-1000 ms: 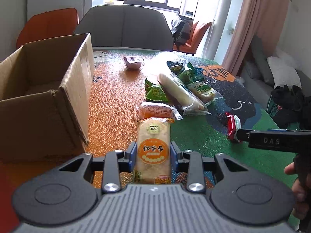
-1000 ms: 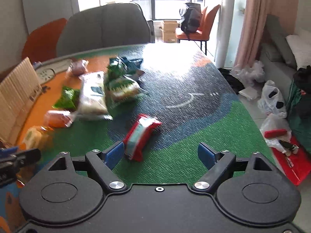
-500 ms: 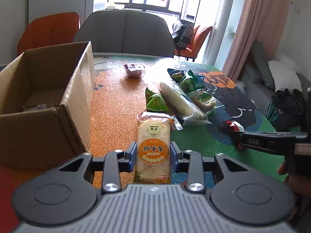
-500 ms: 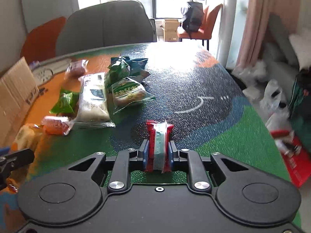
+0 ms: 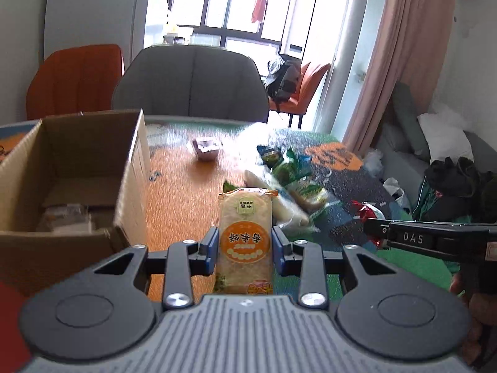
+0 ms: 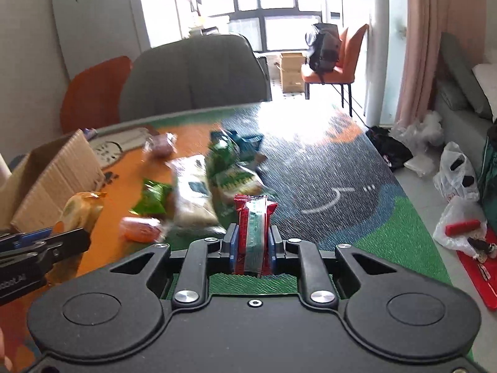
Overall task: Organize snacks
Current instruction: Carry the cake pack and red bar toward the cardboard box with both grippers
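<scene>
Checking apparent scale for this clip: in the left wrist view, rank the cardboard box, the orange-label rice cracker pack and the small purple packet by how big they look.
1. cardboard box, largest by far.
2. rice cracker pack, though it sits close to the camera in the left gripper, which inflates it.
3. purple packet, smallest, but farthest away, so its true size is unsure.

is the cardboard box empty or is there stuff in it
Not empty: the open cardboard box shows some pale wrapped items on its floor, too blurred to identify.

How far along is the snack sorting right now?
Done: some packets already lie in the cardboard box. In hand: left gripper grips the rice cracker pack; right gripper grips the red snack bar. Left: green packets and others on the table.
</scene>
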A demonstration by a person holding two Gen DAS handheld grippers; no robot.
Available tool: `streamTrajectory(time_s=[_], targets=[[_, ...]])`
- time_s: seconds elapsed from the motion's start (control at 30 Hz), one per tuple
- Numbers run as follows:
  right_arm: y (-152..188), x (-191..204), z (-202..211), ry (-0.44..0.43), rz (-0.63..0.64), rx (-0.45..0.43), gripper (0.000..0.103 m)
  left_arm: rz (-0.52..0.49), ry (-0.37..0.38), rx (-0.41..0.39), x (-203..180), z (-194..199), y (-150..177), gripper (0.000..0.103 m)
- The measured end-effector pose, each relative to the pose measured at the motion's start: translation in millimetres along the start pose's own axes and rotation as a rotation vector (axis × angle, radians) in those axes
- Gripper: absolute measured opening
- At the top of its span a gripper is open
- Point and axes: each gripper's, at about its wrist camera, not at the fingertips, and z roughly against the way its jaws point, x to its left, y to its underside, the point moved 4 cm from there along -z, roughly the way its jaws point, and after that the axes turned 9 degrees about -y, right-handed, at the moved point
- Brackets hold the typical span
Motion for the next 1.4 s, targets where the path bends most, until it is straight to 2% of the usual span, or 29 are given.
streamTrajectory(time_s=[0.3, 0.7, 0.97, 1.4], targets=[[-24.5, 38.7, 18.1, -0.07, 0.042, -0.054, 0.018, 0.015, -0.012, -0.071, 17.0, 22.4, -29.1, 0.034], [-44.6, 88.5, 11.9, -0.177, 0.093, -0.089, 0.018, 0.05, -0.104, -0.137, 65.8, 47.7, -54.3, 0.034], [-50.8, 126.8, 3.3, -0.245, 0.126, -0.084, 0.018, 0.113, -0.181, -0.139, 116.9, 51.5, -62.4, 0.034], [-55.0, 179.6, -21.3, -0.304, 0.179, -0.054, 0.018, 0.176, -0.222, -0.085, 164.1, 33.8, -56.8, 0.034]])
